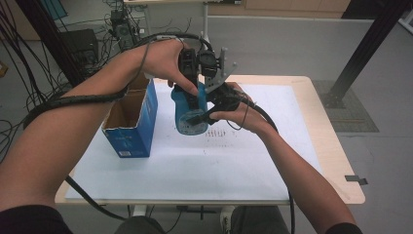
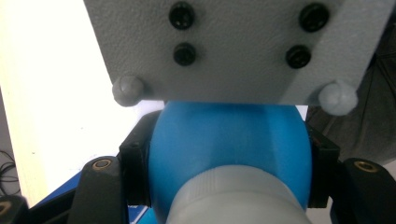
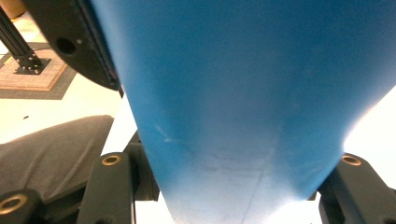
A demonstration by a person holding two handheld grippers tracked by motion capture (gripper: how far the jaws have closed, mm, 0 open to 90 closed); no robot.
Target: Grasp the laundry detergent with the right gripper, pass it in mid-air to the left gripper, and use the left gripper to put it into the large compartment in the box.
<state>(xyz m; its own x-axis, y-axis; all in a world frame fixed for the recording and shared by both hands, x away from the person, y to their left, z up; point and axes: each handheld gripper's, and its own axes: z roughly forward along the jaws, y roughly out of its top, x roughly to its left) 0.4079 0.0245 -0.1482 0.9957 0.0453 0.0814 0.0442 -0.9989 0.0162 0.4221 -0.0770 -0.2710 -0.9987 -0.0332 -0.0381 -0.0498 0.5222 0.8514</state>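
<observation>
Blue bottle, label unreadable

High view above the table facing forward-down; both claw cameras tight against one shared blue bottle

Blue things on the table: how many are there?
2. A blue bottle is held above the table's middle, clamped by both grippers. An open blue cardboard box stands to its left. The box's inside is partly hidden.

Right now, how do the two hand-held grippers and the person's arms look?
Both the left hand-held gripper and the right hand-held gripper are black, with brass-coloured rivets on the jaws. The right carries a grey three-cornered plate. Black cables trail away. Dark short sleeves.
</observation>
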